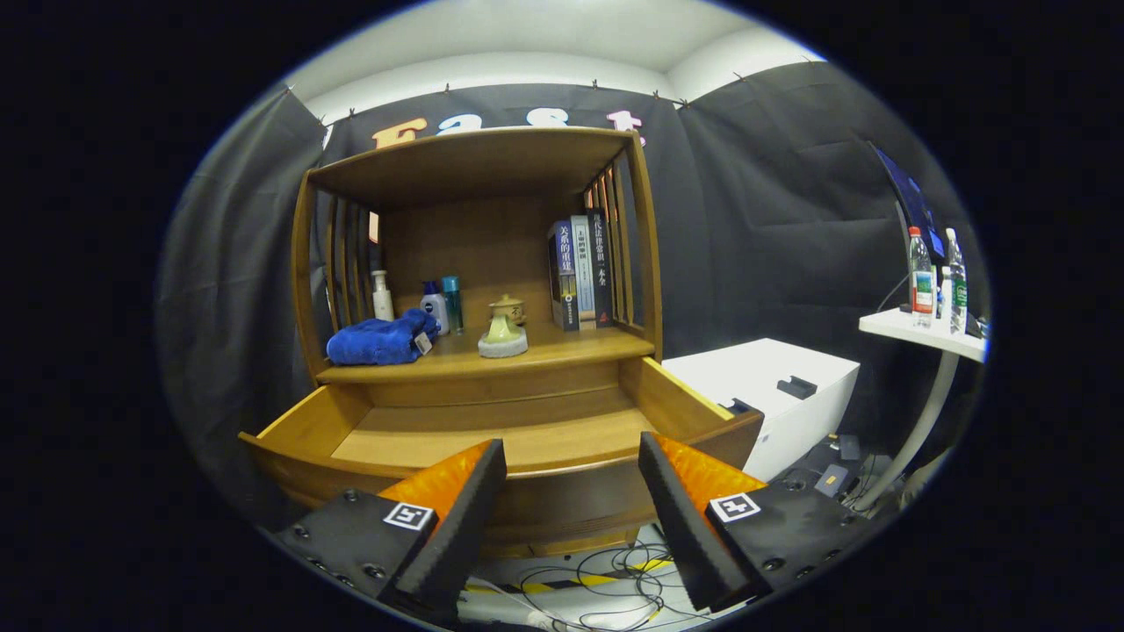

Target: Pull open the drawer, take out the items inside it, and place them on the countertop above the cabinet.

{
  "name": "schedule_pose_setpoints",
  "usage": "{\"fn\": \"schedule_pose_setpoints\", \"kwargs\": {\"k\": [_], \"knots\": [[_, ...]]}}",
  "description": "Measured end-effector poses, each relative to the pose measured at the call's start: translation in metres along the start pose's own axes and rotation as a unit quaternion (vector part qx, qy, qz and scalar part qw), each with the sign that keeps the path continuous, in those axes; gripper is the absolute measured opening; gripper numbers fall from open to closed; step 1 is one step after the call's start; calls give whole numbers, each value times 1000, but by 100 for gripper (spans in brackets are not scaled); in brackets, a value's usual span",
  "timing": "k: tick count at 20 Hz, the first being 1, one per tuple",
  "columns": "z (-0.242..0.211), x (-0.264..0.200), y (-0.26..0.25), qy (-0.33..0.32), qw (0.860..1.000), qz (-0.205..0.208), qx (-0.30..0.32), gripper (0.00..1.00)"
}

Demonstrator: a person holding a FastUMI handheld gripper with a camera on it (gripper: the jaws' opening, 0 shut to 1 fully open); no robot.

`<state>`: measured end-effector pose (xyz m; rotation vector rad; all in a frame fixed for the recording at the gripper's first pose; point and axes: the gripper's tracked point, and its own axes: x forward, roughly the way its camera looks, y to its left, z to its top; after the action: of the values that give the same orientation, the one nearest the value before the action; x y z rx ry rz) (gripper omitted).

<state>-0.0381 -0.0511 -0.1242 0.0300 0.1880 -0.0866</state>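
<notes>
Drawer [492,439] front behind spread jaws

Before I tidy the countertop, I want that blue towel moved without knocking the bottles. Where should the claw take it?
Take the blue towel at its bunched top fold near the left end, coming from the front and above. It lies in a soft heap at the countertop's front edge, and the bottles stand behind its right end. The claw is open, ahead of the pulled-out drawer.
</notes>
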Motion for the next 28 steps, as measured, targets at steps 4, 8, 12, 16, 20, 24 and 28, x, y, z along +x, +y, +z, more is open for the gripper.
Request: {"fn": "schedule_pose_setpoints", "kwargs": {"k": [4, 8, 12, 16, 20, 24, 28], "knots": [[-22, 6, 0, 16, 1000, 0, -3, 98], [-38, 16, 4, 29, 999, 5, -14, 98], [-46, 20, 10, 33, 999, 10, -37, 99], [-46, 22, 11, 30, 999, 18, -26, 98], [-42, 30, 6, 27, 999, 11, -36, 98], [-39, 40, 4, 26, 999, 15, -27, 97], [-38, 44, 4, 24, 999, 21, -26, 97]]}}
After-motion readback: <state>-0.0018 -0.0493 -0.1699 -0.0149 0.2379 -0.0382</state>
